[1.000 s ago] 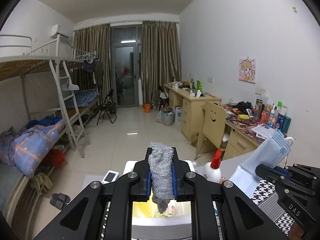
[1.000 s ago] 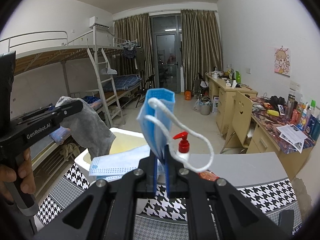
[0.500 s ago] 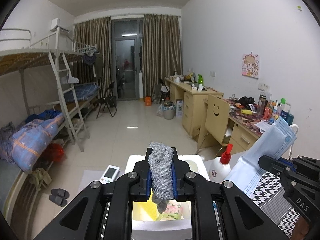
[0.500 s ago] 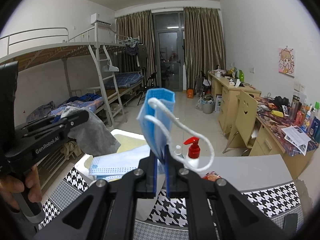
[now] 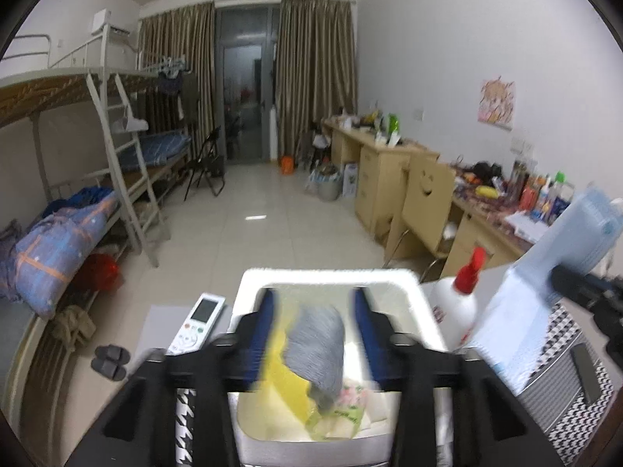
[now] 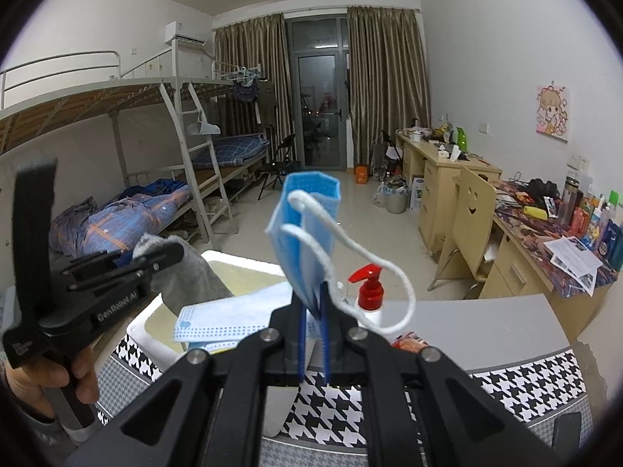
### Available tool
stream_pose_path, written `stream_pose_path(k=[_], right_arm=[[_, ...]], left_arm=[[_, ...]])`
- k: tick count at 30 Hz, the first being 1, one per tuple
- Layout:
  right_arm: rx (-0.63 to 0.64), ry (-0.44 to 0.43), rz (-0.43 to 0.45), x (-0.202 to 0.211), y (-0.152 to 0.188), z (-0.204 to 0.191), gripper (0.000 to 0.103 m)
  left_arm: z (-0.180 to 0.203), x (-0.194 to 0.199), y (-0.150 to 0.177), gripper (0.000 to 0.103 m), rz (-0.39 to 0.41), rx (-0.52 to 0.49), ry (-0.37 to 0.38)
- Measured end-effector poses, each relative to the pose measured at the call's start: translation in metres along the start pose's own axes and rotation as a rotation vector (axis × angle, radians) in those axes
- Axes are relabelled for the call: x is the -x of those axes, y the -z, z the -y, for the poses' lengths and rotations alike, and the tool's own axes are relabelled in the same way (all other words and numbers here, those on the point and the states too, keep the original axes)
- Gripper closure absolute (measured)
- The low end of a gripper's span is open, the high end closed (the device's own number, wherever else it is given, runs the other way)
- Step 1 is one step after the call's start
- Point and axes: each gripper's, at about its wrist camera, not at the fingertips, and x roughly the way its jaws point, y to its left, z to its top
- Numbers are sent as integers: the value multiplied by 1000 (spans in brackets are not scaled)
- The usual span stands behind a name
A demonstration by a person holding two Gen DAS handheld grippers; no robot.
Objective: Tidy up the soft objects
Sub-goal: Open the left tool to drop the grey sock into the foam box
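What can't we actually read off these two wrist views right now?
- Left wrist: gray cloth blurred; contact with the left gripper pads unclear.
- Left wrist: white bin contents partly behind the cloth.
- Right wrist: mask lower edge hidden inside the right gripper.
- Desk bottle labels too small.

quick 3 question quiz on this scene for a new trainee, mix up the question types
1. True or false: the right gripper is shut on the blue face mask.
2. Multiple choice: the grey cloth between the pads of the left gripper hangs over which thing? A) the remote control B) the white bin C) the pump bottle
3. Short answer: do the left gripper's pads press on the grey cloth?

Key
1. True; the mask stands up from the closed pads.
2. B
3. No. The jaws have just been opening and stand clear of the cloth on both sides, so it looks released over the bin.
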Motion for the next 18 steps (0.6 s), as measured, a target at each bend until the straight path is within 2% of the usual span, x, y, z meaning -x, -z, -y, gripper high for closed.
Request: stream_pose_path(k=[2, 5, 11, 13, 15, 18], right_arm=[[6, 9, -2, -1, 0, -2, 94], [6, 13, -6, -4, -2, -4, 94], [12, 6, -15, -11, -3, -10, 94], [12, 3, -19, -14, -3, -12, 94], [11, 1, -24, -17, -3, -14, 94], [15, -9, -35, -23, -3, -19, 94]], left_arm=[[-5, 1, 3, 40, 14, 13, -17], [-12, 5, 5, 23, 27, 23, -31], [-21, 18, 8, 8, 71, 18, -59], [-23, 23, 8, 6, 78, 16, -64], [-26, 28, 9, 1, 89, 20, -75], [-31, 34, 11, 1, 99, 16, -92]])
